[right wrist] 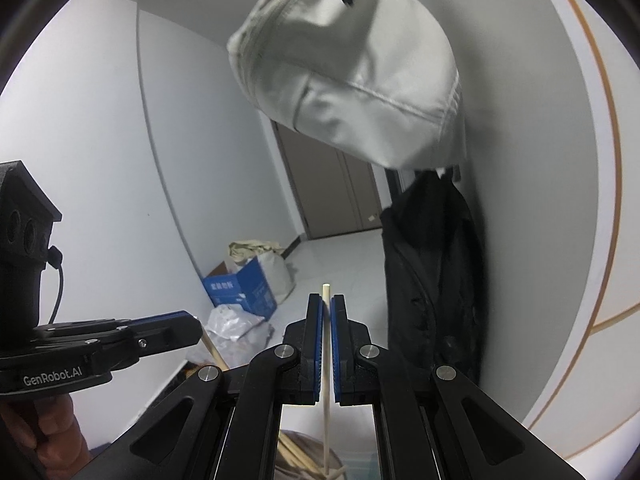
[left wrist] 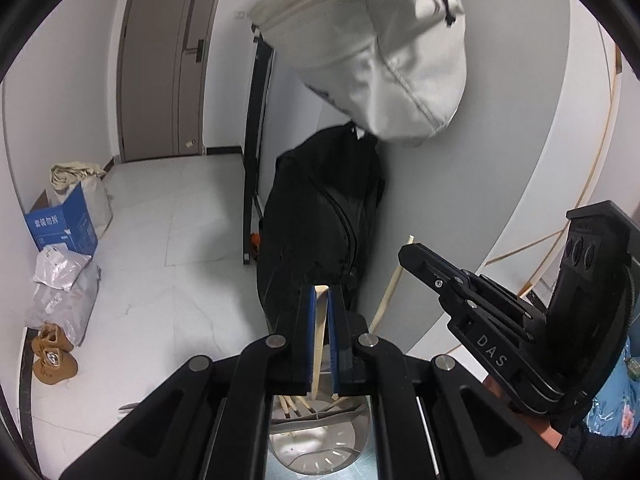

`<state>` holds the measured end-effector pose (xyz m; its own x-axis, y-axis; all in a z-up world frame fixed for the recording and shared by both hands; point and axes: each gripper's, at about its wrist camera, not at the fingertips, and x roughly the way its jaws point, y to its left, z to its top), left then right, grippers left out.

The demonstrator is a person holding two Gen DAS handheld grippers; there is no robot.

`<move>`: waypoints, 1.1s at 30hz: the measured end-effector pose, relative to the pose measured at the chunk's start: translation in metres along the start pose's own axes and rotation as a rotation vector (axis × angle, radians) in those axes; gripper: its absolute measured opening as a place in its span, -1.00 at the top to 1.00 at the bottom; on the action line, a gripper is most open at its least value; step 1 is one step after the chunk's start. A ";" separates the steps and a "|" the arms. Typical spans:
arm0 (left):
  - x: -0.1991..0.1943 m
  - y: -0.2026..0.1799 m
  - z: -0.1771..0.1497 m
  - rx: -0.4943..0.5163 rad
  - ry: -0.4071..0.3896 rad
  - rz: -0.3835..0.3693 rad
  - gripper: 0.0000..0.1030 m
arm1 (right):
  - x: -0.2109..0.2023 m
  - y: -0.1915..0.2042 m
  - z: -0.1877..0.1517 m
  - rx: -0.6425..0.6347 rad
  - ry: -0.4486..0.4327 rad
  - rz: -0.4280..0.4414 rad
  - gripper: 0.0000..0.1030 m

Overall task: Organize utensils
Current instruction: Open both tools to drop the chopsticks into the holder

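Note:
In the left wrist view my left gripper (left wrist: 322,293) is shut on a pale wooden chopstick (left wrist: 319,340) that stands upright between its blue pads. Below it sits a round metal container (left wrist: 320,454) with several more chopsticks (left wrist: 298,404) lying in it. To the right, my right gripper (left wrist: 409,255) is shut on a second chopstick (left wrist: 390,292). In the right wrist view the right gripper (right wrist: 327,300) clamps that thin chopstick (right wrist: 326,344), whose tip pokes above the pads. The left gripper (right wrist: 195,326) shows at the left with its chopstick (right wrist: 213,350). Loose chopsticks (right wrist: 298,458) lie underneath.
A white fabric bag (left wrist: 372,48) hangs overhead, close in front of both grippers, with a black coat (left wrist: 324,220) below it against a curved grey wall. On the floor at the left are a blue box (left wrist: 64,226), plastic bags (left wrist: 64,284) and brown shoes (left wrist: 52,356).

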<state>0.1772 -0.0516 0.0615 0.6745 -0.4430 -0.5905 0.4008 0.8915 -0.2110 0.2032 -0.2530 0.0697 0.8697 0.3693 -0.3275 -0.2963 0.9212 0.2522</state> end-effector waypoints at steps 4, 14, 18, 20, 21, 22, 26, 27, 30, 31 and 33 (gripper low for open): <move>0.009 0.003 -0.004 0.011 0.025 -0.007 0.96 | 0.007 -0.004 -0.006 -0.002 0.007 0.012 0.94; 0.026 -0.001 -0.013 0.053 0.099 -0.056 0.96 | 0.010 0.002 -0.031 -0.041 0.069 0.025 0.94; 0.030 0.006 -0.016 0.012 0.137 -0.085 0.96 | 0.007 0.004 -0.046 -0.052 0.104 0.030 0.93; 0.028 0.010 -0.015 -0.010 0.142 -0.089 0.95 | 0.005 0.003 -0.052 -0.042 0.126 0.039 0.88; 0.026 0.013 -0.014 -0.022 0.141 -0.089 0.88 | 0.005 0.002 -0.053 -0.032 0.135 0.047 0.88; 0.024 0.015 -0.015 -0.036 0.138 -0.095 0.80 | 0.004 0.002 -0.056 -0.022 0.144 0.055 0.88; 0.011 0.024 -0.017 -0.097 0.093 -0.077 0.01 | 0.000 -0.001 -0.061 0.005 0.164 0.048 0.72; 0.006 0.025 -0.018 -0.106 0.080 -0.066 0.01 | -0.004 -0.002 -0.062 0.018 0.162 0.042 0.64; -0.002 0.029 -0.019 -0.118 0.071 -0.041 0.01 | -0.017 -0.005 -0.061 0.050 0.145 0.044 0.45; -0.004 0.029 -0.021 -0.121 0.071 -0.036 0.00 | -0.021 -0.005 -0.061 0.051 0.142 0.041 0.43; -0.007 0.028 -0.024 -0.123 0.069 -0.016 -0.06 | -0.028 -0.004 -0.060 0.051 0.135 0.032 0.21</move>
<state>0.1688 -0.0211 0.0408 0.6226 -0.4533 -0.6379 0.3290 0.8912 -0.3122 0.1564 -0.2601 0.0233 0.7982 0.4145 -0.4371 -0.2994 0.9026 0.3093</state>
